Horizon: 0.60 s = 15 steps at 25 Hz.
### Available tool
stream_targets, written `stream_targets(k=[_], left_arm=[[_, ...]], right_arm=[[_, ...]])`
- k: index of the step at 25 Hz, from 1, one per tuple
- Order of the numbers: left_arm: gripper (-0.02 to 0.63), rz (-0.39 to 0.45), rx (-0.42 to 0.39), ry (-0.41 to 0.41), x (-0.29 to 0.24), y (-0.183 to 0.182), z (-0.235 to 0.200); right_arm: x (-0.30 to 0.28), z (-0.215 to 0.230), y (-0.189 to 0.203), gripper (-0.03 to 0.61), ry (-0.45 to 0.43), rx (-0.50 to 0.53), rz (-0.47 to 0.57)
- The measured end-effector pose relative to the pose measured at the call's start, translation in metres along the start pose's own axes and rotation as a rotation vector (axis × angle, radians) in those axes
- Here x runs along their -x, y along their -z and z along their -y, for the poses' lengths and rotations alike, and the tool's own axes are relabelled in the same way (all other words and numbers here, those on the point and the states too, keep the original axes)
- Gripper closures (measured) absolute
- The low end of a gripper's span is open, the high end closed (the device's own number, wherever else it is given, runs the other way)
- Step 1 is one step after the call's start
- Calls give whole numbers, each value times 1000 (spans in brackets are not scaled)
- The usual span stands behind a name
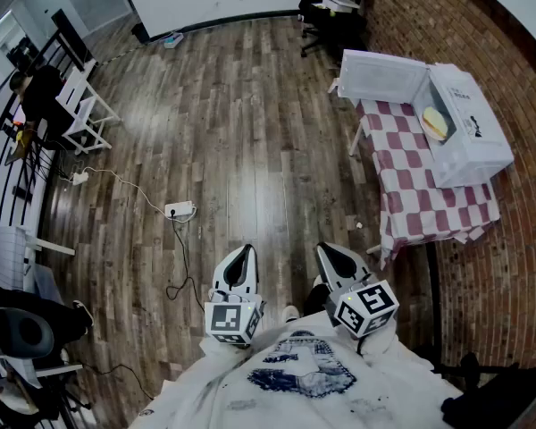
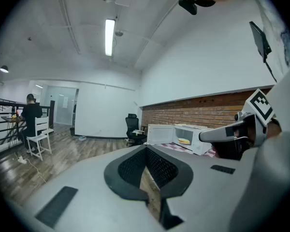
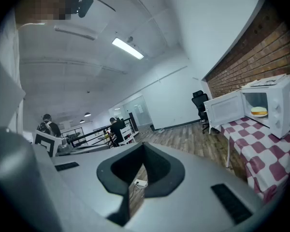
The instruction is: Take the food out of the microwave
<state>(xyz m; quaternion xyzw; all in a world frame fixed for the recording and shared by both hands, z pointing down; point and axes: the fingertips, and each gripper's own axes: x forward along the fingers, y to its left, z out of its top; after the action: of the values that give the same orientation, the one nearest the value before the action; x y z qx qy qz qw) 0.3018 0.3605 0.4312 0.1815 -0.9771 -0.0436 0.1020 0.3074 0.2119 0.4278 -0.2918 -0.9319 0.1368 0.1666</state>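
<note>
In the head view, the microwave sits on the checked desk against the brick wall, door swung open, with the food inside. It lies well ahead and to the right of both tools. The right hand-held gripper is the nearer one; the left hand-held gripper is beside it, over the wooden floor.

In the left gripper view, the jaws are pressed together on nothing, and the microwave is far off to the right.

In the right gripper view, the jaws also look closed and empty. The food shows well apart at the upper right, so reaching it likely calls for walking forward and rightward.
</note>
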Motion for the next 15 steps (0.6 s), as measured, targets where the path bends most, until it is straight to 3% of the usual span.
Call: stream_targets(k=[8,15], left_arm=[[606,46,3,-11,22,-10,6],[604,54,-24,-21,5,-20,32]], right_arm=[[15,-19,-2,565,-11,13,19],[21,5,-19,565,-28,14,36]])
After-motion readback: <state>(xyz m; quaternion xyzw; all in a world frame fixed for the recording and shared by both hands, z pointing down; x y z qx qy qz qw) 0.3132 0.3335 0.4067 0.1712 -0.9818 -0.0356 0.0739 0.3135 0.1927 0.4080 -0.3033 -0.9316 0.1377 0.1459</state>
